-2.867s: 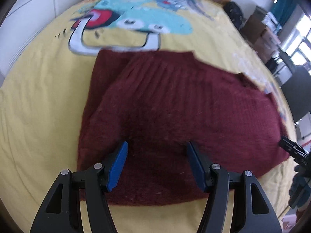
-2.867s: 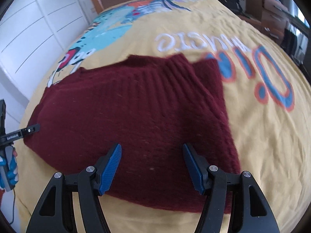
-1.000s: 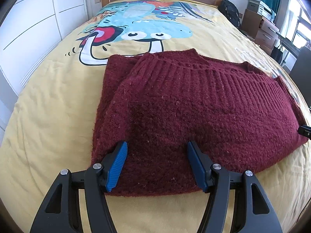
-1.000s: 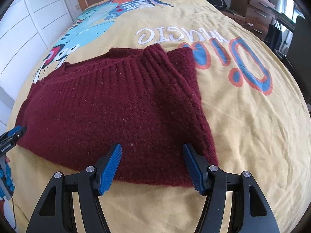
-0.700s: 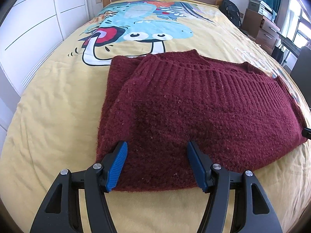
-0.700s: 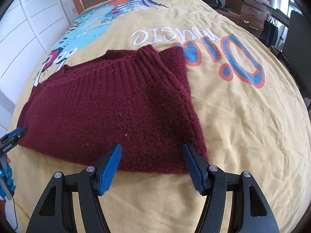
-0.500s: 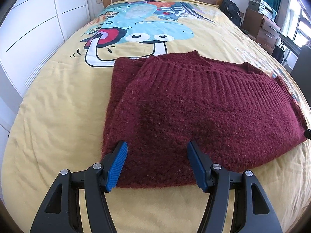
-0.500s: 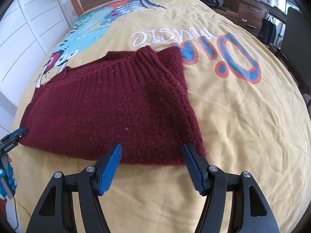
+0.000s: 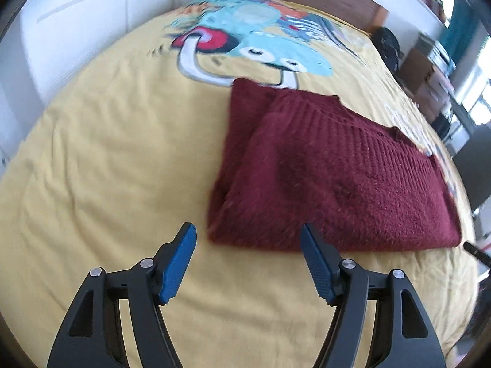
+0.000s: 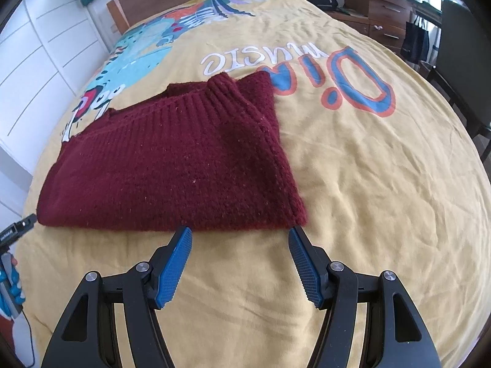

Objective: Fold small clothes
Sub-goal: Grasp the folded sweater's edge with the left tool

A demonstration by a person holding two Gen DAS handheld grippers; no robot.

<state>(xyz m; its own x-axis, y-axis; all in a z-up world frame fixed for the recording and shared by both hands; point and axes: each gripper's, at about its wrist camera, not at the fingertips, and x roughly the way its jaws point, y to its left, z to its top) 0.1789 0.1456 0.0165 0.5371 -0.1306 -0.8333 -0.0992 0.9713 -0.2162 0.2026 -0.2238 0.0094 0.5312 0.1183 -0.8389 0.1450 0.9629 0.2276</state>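
The folded maroon knit sweater (image 10: 172,165) lies flat on the yellow printed bedspread (image 10: 368,184). The right gripper (image 10: 239,230) sits at its 6 o'clock hem, spread wide and empty; the left gripper (image 9: 248,233), likewise released, hovers near the sweater's 7 o'clock corner.

Both wrist views look forward and down from low over the bed (image 9: 92,159), close behind the sweater's (image 9: 331,178) near edge; both share that sweater (image 10: 172,165).
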